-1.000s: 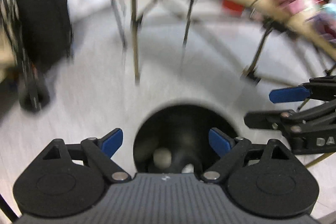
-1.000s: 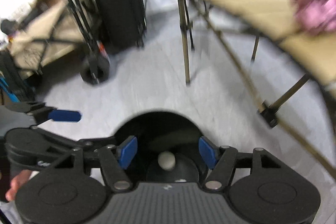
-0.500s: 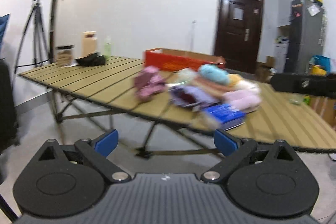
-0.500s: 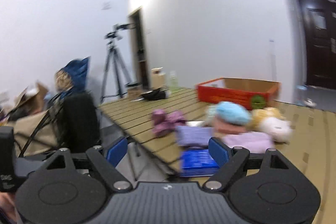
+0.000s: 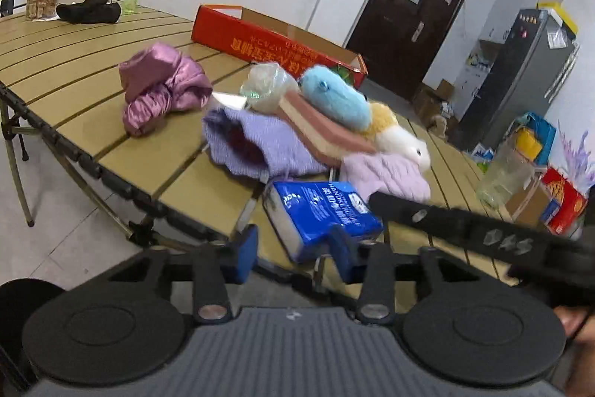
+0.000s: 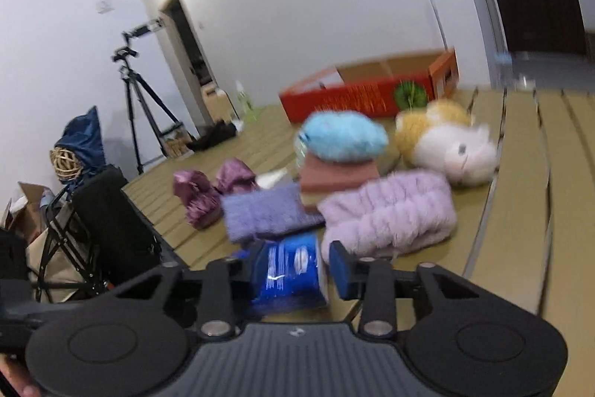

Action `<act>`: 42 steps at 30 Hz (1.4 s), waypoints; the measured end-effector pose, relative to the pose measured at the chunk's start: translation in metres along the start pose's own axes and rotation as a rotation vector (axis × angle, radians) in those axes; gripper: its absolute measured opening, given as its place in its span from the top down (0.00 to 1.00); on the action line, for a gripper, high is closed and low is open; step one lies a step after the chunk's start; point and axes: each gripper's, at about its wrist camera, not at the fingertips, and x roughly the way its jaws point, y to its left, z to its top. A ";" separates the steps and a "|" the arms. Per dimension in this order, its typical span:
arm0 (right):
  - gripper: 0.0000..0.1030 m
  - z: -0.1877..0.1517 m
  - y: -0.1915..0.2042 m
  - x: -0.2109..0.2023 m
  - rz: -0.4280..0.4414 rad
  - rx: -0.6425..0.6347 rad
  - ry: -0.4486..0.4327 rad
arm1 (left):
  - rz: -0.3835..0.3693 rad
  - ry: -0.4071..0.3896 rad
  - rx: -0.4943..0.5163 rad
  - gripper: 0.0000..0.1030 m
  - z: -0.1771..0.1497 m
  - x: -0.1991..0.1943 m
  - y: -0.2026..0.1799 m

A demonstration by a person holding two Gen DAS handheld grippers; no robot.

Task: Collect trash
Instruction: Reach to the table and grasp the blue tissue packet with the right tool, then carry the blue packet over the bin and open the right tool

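A blue tissue pack (image 5: pixel 322 215) lies at the near edge of the slatted wooden table (image 5: pixel 74 62). My left gripper (image 5: pixel 293 257) is open and empty, just short of the pack. My right gripper (image 6: pixel 288 268) is open, its fingers on either side of the same pack (image 6: pixel 288 272) without closing on it. A crumpled clear plastic bag (image 5: pixel 268 85) lies behind the soft items. The black trash bin's rim (image 5: pixel 22 296) shows at the lower left on the floor. The right gripper's body (image 5: pixel 483 229) crosses the left wrist view.
Pink shiny cloth (image 5: pixel 160 88), purple knit pieces (image 5: pixel 256 144), a blue plush (image 5: pixel 334 97), a white-yellow plush (image 6: pixel 446 140) and a red cardboard box (image 5: pixel 275 43) crowd the table. A clear bottle (image 5: pixel 502 177) stands right. A black chair (image 6: pixel 111 222) stands left.
Both grippers rose from over the black bin to table height and moved in on the blue tissue pack. Their fingers have narrowed somewhat.
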 end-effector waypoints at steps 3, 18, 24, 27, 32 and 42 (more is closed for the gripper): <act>0.84 -0.005 0.001 0.009 0.029 0.042 0.035 | -0.020 0.027 -0.059 0.73 0.004 0.007 0.010; 0.80 -0.004 -0.016 0.027 0.046 0.189 0.004 | -0.084 0.007 -0.103 0.72 0.027 0.025 0.028; 0.87 -0.006 -0.009 0.024 0.030 0.172 0.005 | -0.090 0.001 -0.109 0.74 0.024 0.020 0.030; 0.88 -0.008 -0.001 0.022 0.042 0.165 0.004 | -0.094 -0.018 -0.104 0.75 0.020 0.009 0.036; 0.88 -0.013 0.038 0.018 0.104 0.102 -0.003 | -0.048 -0.065 -0.084 0.75 0.016 -0.035 0.051; 0.88 -0.049 0.144 0.085 0.236 -0.051 0.174 | 0.050 -0.046 -0.241 0.75 -0.018 -0.101 0.173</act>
